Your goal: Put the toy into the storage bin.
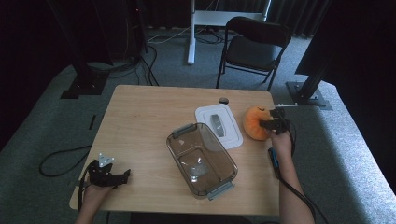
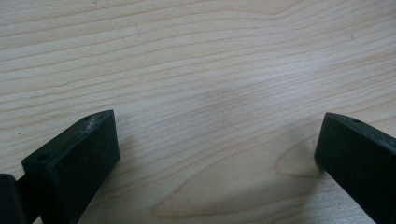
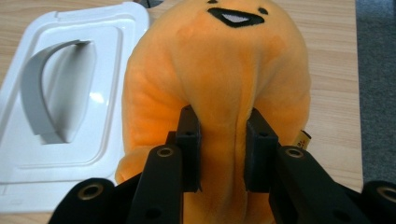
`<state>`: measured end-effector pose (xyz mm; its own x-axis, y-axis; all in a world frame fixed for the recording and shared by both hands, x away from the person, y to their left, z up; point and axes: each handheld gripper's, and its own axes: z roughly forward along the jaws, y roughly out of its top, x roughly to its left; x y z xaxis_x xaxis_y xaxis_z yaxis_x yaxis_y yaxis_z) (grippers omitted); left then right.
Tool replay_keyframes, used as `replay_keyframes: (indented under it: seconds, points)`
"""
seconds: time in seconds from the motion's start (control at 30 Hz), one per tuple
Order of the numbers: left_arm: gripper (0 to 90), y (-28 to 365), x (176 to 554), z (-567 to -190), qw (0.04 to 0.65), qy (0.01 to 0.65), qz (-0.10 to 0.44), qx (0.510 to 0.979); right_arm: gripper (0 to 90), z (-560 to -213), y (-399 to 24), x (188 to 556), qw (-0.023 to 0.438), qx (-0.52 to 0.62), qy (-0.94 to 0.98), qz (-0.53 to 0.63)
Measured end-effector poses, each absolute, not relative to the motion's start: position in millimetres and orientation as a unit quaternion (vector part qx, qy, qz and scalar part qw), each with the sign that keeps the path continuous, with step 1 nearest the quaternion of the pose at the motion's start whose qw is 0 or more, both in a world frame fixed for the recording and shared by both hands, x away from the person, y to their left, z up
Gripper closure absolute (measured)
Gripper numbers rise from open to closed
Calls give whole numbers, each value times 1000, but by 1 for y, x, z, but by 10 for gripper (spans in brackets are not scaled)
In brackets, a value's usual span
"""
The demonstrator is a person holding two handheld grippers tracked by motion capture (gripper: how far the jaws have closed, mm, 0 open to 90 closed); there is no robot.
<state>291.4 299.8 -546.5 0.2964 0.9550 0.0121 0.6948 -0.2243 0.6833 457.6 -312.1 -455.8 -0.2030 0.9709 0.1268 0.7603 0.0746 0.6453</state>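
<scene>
- Orange plush toy (image 3: 219,79) sits at the table's (image 1: 140,121) far right edge, just beside a white lid (image 1: 205,116).
- My right gripper (image 3: 223,149) pinches a fold of its soft body between both pads.
- My left gripper (image 1: 125,175) rests near the table's front left corner, jaws spread wide over bare wood.
- Between them stands a clear container (image 1: 175,154).

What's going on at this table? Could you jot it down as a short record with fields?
Surface: wooden table
Work in hand: right gripper pinching an orange plush toy, jaws pressed into its fabric
Left gripper: jaws wide apart over bare wood, holding nothing
Container: clear plastic box, open, near the table's middle
Lid: white lid, lying flat between box and toy
Behind table: black folding chair
</scene>
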Motion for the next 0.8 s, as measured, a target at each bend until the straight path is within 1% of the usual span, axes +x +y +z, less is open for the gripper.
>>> replay_keyframes:
  seconds: [0.23,0.8]
  points:
    - [2,300,292,-547,294,548,221,751,722,-445,-310,451,169,600,715,316]
    - [2,300,293,-547,295,546,220,752,722,-412,-311,426,180,564,737,325]
